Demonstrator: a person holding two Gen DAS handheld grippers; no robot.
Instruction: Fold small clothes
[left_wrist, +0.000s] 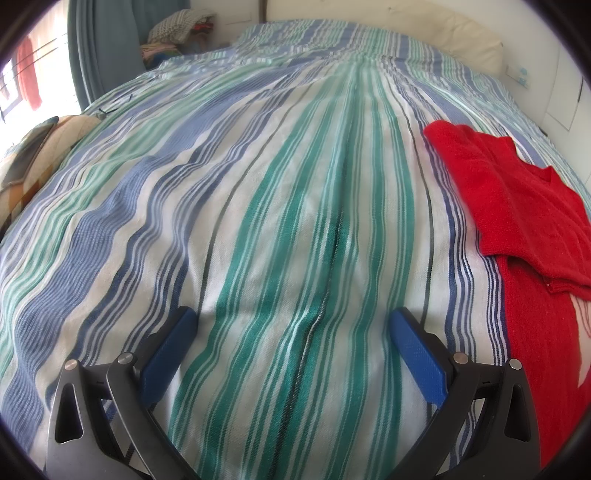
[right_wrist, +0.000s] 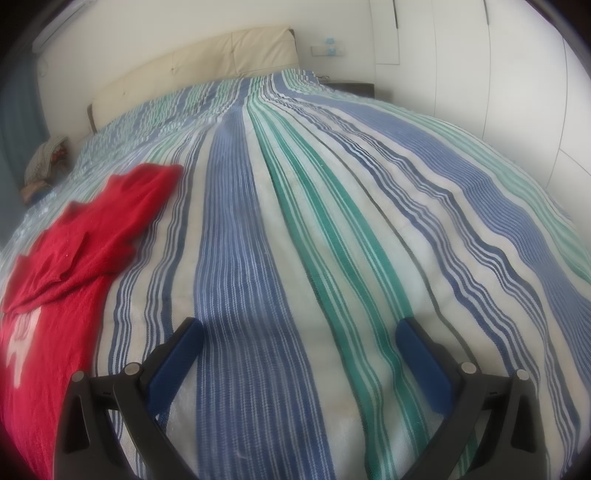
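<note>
A small red garment (left_wrist: 524, 236) with a white print lies flat on the striped bedspread (left_wrist: 280, 206), at the right edge of the left wrist view, one sleeve folded across its body. The same garment (right_wrist: 70, 266) lies at the left edge of the right wrist view. My left gripper (left_wrist: 291, 317) is open and empty, low over the bedspread, to the left of the garment. My right gripper (right_wrist: 299, 328) is open and empty, low over the bedspread (right_wrist: 332, 229), to the right of the garment. Neither gripper touches the cloth.
A cream headboard (right_wrist: 207, 62) stands at the far end of the bed. A pile of clothes (left_wrist: 181, 29) lies by the blue curtain (left_wrist: 110, 44). A patterned cushion with a phone (left_wrist: 29, 147) sits off the left side. White wardrobe doors (right_wrist: 498, 74) stand on the right.
</note>
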